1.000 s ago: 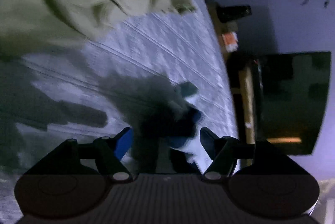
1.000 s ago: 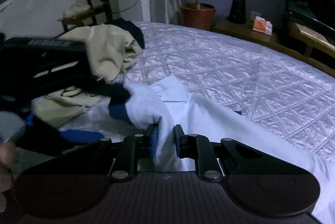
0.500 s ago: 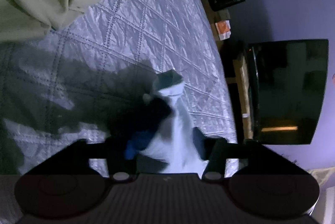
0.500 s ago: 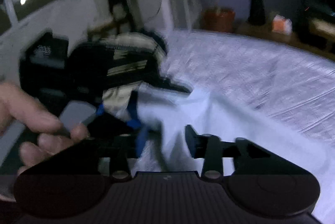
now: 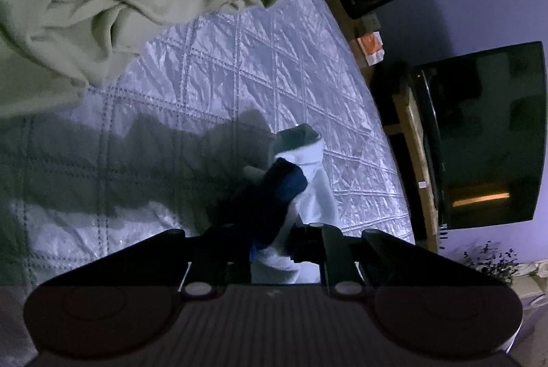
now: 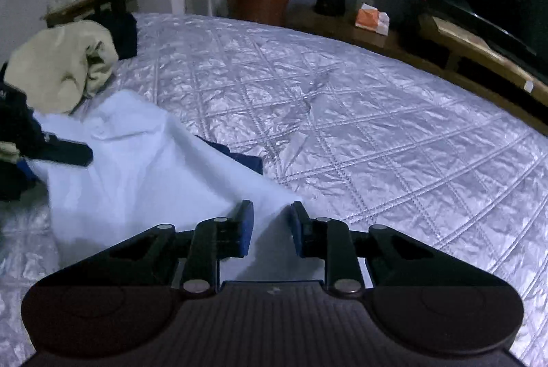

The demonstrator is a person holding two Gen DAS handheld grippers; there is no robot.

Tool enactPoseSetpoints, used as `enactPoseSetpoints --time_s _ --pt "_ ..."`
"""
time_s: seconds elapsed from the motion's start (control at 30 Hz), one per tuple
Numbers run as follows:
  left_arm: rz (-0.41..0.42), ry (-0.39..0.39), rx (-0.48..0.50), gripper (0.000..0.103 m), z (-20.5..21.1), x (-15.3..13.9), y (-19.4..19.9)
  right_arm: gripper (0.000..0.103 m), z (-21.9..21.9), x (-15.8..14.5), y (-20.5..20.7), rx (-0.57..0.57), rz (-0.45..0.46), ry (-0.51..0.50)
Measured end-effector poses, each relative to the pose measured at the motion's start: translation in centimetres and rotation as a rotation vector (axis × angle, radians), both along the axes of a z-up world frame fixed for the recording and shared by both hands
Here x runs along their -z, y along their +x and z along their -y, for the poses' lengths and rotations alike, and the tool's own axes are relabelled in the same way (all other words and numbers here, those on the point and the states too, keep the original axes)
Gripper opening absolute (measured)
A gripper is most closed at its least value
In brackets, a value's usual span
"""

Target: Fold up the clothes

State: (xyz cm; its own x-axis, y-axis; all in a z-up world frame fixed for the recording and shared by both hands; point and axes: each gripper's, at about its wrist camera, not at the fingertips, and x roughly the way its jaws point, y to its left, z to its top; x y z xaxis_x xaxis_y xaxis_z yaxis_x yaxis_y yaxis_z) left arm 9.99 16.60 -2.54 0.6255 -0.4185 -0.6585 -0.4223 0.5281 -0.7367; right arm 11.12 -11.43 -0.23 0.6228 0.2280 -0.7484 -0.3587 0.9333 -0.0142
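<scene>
Left gripper (image 5: 274, 247): jaws closing, clenched on a bunched fold of the white garment (image 5: 313, 192), which rises between the fingers toward 12 o'clock.
Right gripper (image 6: 272, 230): jaws closing, the pads not yet pressing; the white garment's edge lies between them.
White garment, right view (image 6: 137, 168): spread over the bed from the jaws toward 10 o'clock; a dark blue piece (image 6: 239, 158) peeks from under it.
Beige garment (image 6: 61, 65): crumpled, 10 o'clock, beyond the white one.
Quilted bedspread (image 6: 376, 127): silvery, from 12 to 3 o'clock.
Television (image 5: 486, 134): 3 o'clock in the left view, past the bed's edge.
Plant pot (image 6: 260, 2): 12 o'clock, behind the bed.
</scene>
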Motion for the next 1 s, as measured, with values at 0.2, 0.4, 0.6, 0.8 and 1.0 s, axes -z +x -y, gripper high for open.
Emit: enactPoseSetpoints --time_s 0.2,0.4,0.6,0.8,1.0 --pt "0.058 0.050 0.038 0.014 -0.2 -1.5 0.0 0.030 -0.2 -2.9 -3.5 -0.078 0.088 -0.094" --pt "0.116 0.096 0.081 0.014 0.4 -2.8 -0.2 0.033 0.2 0.9 -6.7 -0.077 0.006 -0.094" --pt "0.200 0.186 0.158 0.014 1.7 -4.9 -0.5 0.032 -0.6 0.0 -8.7 -0.059 0.073 -0.126" --pt "0.306 0.295 0.263 0.013 4.1 -7.3 -1.2 0.038 3.1 1.0 -9.8 0.071 -0.024 0.115" --pt "0.422 0.445 0.391 0.013 7.8 -9.9 -2.1 0.060 5.2 -2.4 -13.6 0.161 0.031 0.097"
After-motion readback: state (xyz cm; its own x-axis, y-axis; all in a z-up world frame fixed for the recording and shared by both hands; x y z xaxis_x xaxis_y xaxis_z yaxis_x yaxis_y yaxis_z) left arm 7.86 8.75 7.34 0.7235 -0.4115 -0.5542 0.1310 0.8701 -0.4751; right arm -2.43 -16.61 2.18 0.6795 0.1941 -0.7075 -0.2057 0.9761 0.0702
